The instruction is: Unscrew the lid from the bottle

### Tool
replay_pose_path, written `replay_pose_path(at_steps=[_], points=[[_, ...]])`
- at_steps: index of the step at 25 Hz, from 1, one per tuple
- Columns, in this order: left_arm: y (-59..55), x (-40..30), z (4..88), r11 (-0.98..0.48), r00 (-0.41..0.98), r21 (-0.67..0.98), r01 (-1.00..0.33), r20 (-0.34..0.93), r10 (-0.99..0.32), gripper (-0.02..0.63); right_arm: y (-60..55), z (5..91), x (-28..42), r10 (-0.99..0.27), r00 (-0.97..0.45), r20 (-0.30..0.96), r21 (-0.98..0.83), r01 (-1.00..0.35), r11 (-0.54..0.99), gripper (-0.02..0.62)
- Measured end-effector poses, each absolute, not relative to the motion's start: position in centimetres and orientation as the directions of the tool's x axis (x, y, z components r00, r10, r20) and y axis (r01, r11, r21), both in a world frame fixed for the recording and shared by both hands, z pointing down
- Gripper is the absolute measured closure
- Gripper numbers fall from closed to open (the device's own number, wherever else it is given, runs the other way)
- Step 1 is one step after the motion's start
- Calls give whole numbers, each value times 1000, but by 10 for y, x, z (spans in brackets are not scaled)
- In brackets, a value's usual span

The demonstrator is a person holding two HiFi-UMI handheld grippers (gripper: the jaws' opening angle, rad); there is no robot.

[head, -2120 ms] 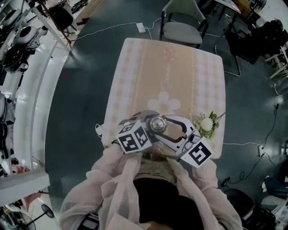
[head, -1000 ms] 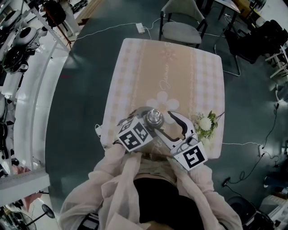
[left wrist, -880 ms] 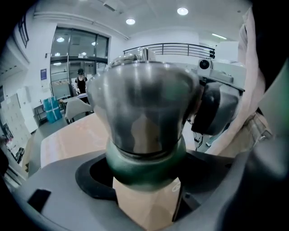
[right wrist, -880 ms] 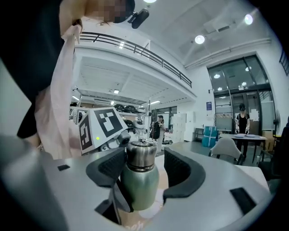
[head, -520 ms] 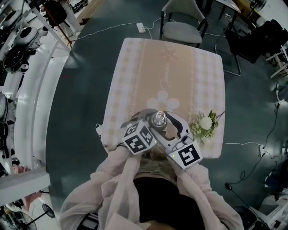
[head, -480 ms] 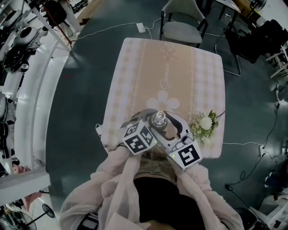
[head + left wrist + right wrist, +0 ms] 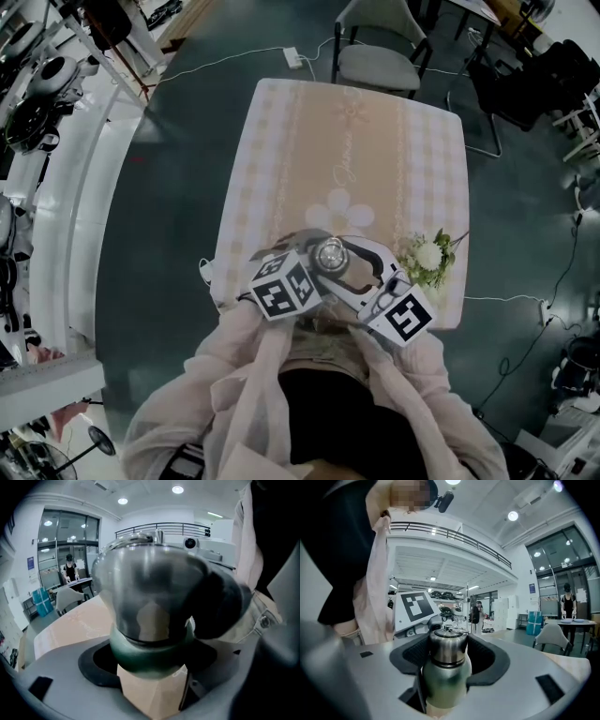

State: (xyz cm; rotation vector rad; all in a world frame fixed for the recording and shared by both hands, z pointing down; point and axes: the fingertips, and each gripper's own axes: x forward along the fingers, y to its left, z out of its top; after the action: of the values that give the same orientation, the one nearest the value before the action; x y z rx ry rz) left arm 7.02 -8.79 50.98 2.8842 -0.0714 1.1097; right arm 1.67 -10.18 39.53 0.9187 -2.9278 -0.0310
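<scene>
Head view: bottle (image 7: 329,255) just left of the white flower sprig (image 7: 429,257), over the near edge of the checked tabletop (image 7: 356,141).

Left hand-held gripper (image 7: 150,677): left of the sprig, clamped on the bottle's body, which fills its view.

Right hand-held gripper (image 7: 447,657): between bottle and sprig. Its jaws are wide apart, one on each side of the steel lid (image 7: 448,649). The pads seemingly do not press, though the gap is hard to judge.

Lid seated on the bottle.
</scene>
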Motion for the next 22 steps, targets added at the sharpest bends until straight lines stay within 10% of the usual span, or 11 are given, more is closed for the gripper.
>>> replay_pose_path(at_steps=[22], points=[[-71, 64, 518, -997, 725, 26, 67, 685, 66, 210, -83, 415, 14, -366, -914, 177, 95, -354, 930, 330]])
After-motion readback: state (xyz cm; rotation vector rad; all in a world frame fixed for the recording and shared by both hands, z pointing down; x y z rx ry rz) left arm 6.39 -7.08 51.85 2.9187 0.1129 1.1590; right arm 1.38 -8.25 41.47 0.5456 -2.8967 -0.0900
